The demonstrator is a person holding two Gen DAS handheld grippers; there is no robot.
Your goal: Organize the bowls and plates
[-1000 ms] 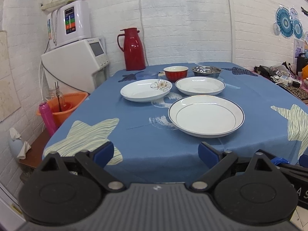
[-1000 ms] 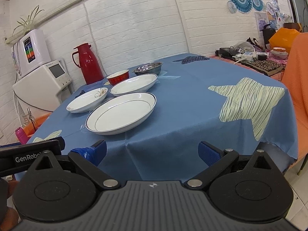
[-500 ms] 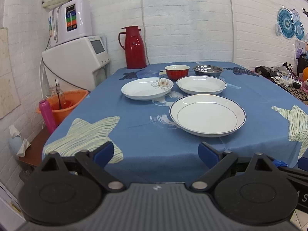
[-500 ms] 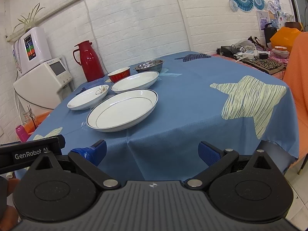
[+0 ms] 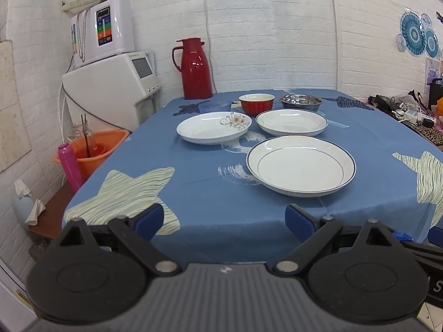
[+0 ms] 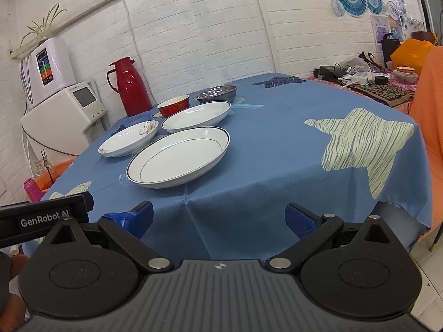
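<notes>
My left wrist camera sits low off the near edge of the blue star-patterned table [image 5: 210, 166], facing 12 o'clock toward the white brick wall [image 5: 271, 27]. My right wrist camera hangs off the same edge, aimed about 11 o'clock. Both stand back from the dishes and share the large blue-rimmed white plate [image 5: 301, 165] [image 6: 178, 160] and red thermos jug [image 5: 195, 69] [image 6: 128, 85].

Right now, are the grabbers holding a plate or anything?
No. Both the left gripper and right gripper are open and empty, short of the big plate.
</notes>
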